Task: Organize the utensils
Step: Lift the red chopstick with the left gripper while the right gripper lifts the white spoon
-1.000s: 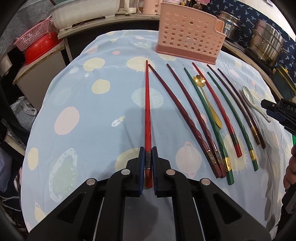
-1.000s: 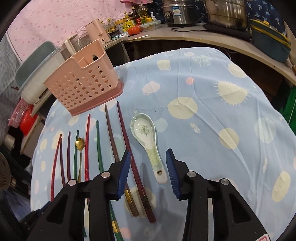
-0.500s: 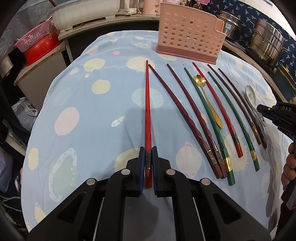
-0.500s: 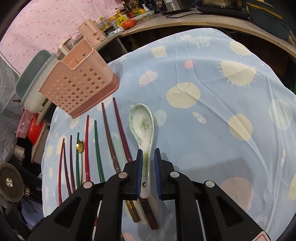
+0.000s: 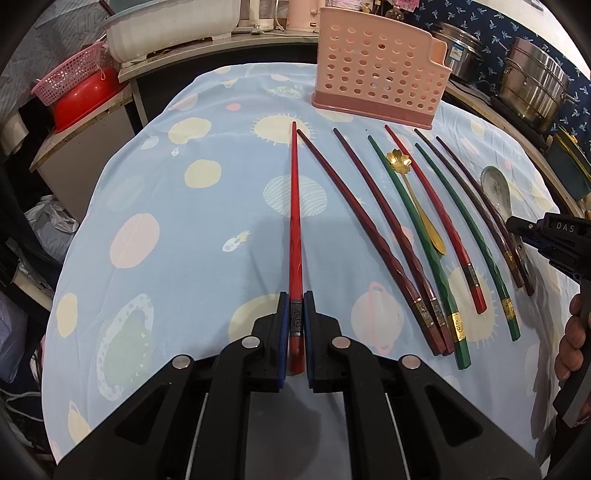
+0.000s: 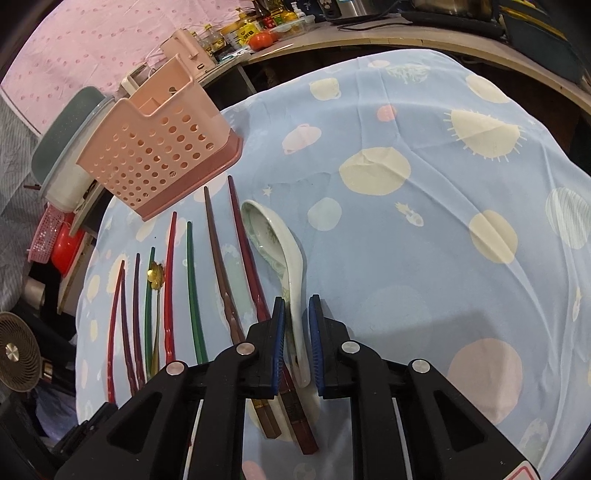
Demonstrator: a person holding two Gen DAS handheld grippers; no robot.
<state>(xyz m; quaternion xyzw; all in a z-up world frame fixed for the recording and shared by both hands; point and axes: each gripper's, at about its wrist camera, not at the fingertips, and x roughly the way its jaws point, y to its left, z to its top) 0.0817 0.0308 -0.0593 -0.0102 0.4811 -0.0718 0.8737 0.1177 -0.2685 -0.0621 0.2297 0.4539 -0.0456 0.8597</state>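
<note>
My left gripper [image 5: 295, 306] is shut on the thick end of a red chopstick [image 5: 294, 206] that points toward the pink perforated utensil holder [image 5: 376, 70] at the table's far side. My right gripper [image 6: 297, 314] is shut on the handle of a white ceramic spoon [image 6: 275, 243], lifted and tilted off the cloth; the spoon also shows in the left wrist view [image 5: 496, 186]. Several chopsticks in dark red, green, red and brown lie side by side, with a gold flower spoon [image 5: 400, 162] among them. The holder also shows in the right wrist view [image 6: 159, 144].
The table has a light blue patterned cloth [image 5: 177, 221]. Steel pots [image 5: 535, 81] stand on the counter at right, a white tub [image 5: 173, 26] and a red bowl in a pink basket [image 5: 74, 92] at left. Bottles and a tomato [image 6: 262, 38] sit on the far counter.
My right gripper closed on the white spoon's handle and has raised it, tilting it. My left gripper has stayed shut on the red chopstick, almost still.
</note>
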